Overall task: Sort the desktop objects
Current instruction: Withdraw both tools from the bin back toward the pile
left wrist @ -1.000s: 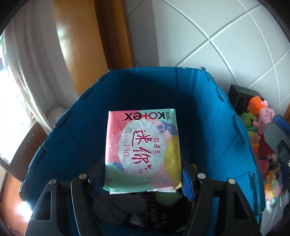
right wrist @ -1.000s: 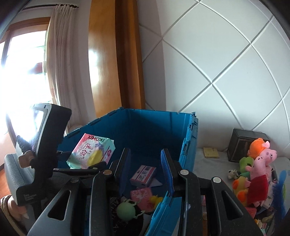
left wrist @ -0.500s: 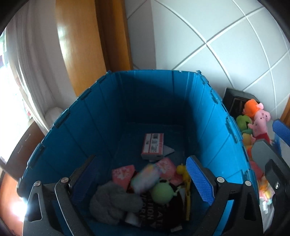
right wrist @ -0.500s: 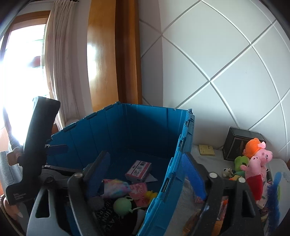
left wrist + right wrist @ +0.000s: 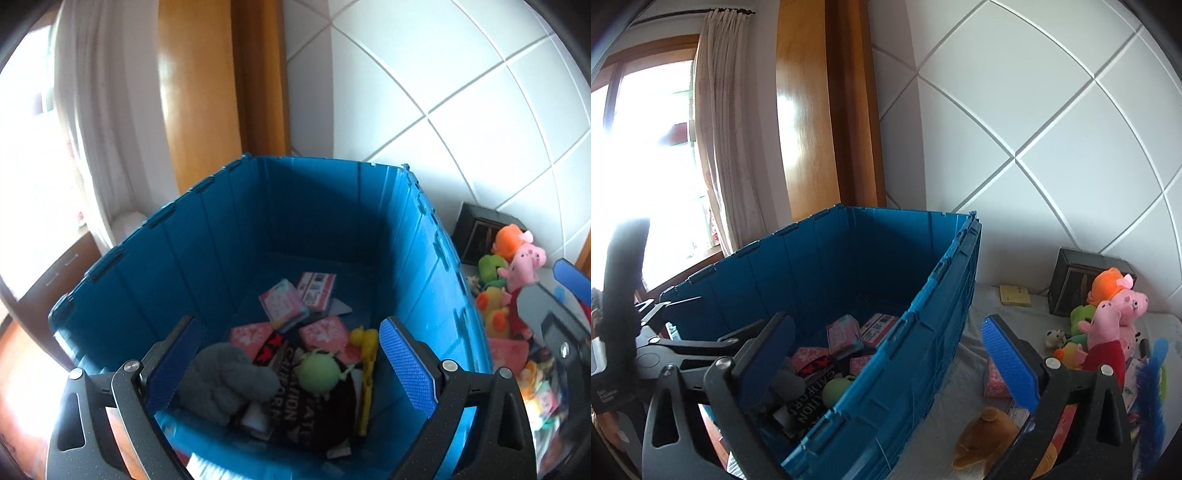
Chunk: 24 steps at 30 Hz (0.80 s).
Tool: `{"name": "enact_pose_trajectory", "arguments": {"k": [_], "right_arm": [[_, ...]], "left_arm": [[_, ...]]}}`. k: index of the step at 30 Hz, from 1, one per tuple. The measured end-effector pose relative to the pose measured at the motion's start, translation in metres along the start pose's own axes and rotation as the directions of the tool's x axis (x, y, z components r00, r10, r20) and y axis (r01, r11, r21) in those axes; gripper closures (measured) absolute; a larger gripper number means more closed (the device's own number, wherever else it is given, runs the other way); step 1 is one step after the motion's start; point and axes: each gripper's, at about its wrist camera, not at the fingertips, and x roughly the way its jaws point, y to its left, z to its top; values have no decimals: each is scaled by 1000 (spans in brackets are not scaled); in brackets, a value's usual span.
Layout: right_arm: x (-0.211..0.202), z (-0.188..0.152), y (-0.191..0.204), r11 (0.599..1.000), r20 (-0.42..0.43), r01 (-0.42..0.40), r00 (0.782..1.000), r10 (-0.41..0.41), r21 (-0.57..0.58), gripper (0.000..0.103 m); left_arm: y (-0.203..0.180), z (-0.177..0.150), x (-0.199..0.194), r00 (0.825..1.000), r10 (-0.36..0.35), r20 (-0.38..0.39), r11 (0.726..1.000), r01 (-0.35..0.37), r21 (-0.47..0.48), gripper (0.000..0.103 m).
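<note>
Both my left tongs and right tongs are released, empty. Next I must reach right for the brown plush beside the blue crate.

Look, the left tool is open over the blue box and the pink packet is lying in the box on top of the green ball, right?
Almost. The left tool is open over the blue box, and the pink packet is in it, but not on the green ball. It lies farther back, against the red-and-white carton. The left wrist view shows this.
</note>
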Motion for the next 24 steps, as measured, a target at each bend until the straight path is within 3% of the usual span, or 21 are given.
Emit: {"name": "enact_pose_trajectory", "arguments": {"k": [7, 14, 19, 24], "right_arm": [[-18, -22, -3, 999, -16, -10, 1000, 10, 37, 0], [-77, -45, -14, 989, 31, 97, 994, -101, 110, 0], [-131, -84, -24, 952, -3, 258, 965, -261, 163, 0], [-187, -121, -47, 888, -72, 414, 910, -408, 201, 0]], "left_arm": [[-2, -21, -35, 999, 18, 37, 1000, -19, 17, 5], [-15, -40, -81, 991, -81, 106, 993, 71, 96, 5], [-38, -66, -108, 969, -225, 104, 965, 207, 159, 5], [-83, -87, -133, 933, -356, 60, 912, 333, 239, 5]]}}
